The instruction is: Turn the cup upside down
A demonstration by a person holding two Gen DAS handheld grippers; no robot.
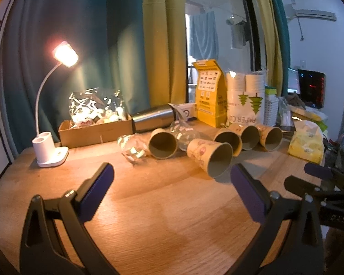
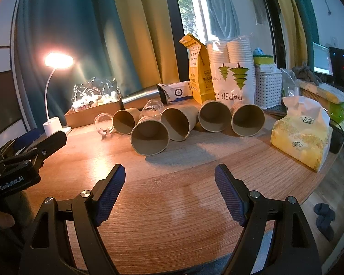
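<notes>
Several brown paper cups lie on their sides on the wooden table [image 2: 172,194], mouths toward me. The nearest cup [image 2: 149,136] lies ahead of my right gripper [image 2: 169,174], which is open and empty, hovering over the table. The same cup shows in the left wrist view [image 1: 212,157], just beyond my left gripper [image 1: 172,171], near its right finger. The left gripper is open and empty. The other cups [image 2: 247,120] lie in a row behind. Each gripper shows at the edge of the other's view.
A lit white desk lamp [image 1: 49,151] stands at the back left beside a cardboard box [image 1: 94,131]. A steel bottle [image 1: 153,118], clear glass cups [image 1: 131,147], a yellow bag [image 1: 208,94], a pack of paper cups [image 2: 231,78] and a yellow tissue pack [image 2: 300,139] line the back and right.
</notes>
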